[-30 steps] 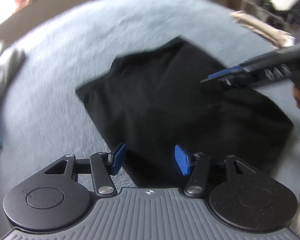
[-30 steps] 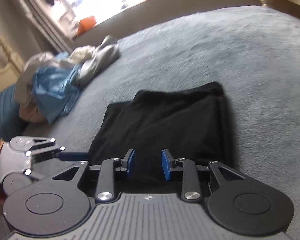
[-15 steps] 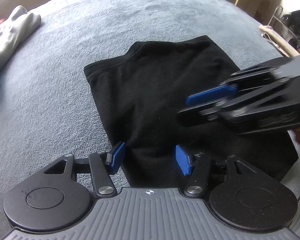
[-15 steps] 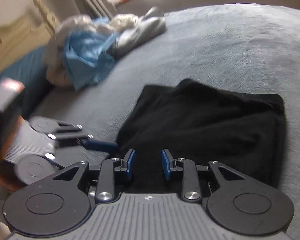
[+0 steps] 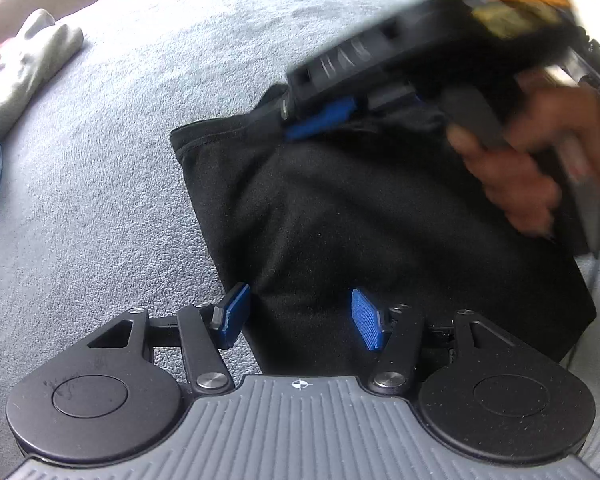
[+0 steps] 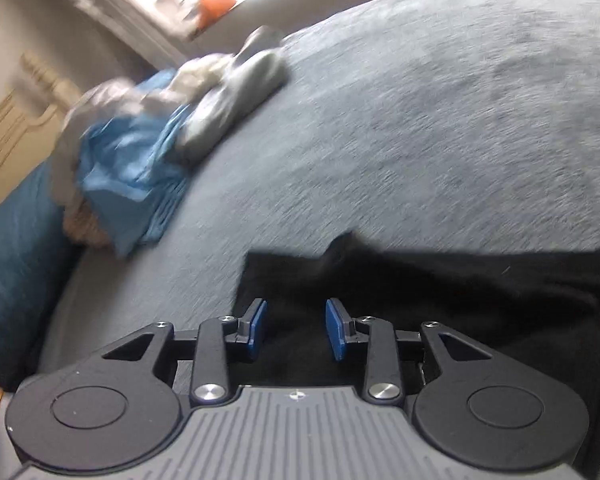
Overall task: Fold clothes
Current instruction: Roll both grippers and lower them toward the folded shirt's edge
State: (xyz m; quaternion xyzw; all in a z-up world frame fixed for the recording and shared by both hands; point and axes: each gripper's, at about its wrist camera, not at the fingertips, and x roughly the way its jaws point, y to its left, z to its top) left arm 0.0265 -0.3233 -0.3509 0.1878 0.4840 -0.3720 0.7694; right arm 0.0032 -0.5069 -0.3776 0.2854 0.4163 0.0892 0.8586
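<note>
Grey-blue bedspread (image 5: 120, 160) carrying a folded black garment (image 5: 360, 220).
Left gripper (image 5: 298, 318) hovering over its near edge, fingers spread; right gripper (image 6: 296, 330) hovering above its far side, fingers parted, empty; loose clothes pile (image 6: 148, 148) lying well apart.

L gripper (image 5: 296, 318) & R gripper (image 6: 296, 330): jaws apart, nothing held.
</note>
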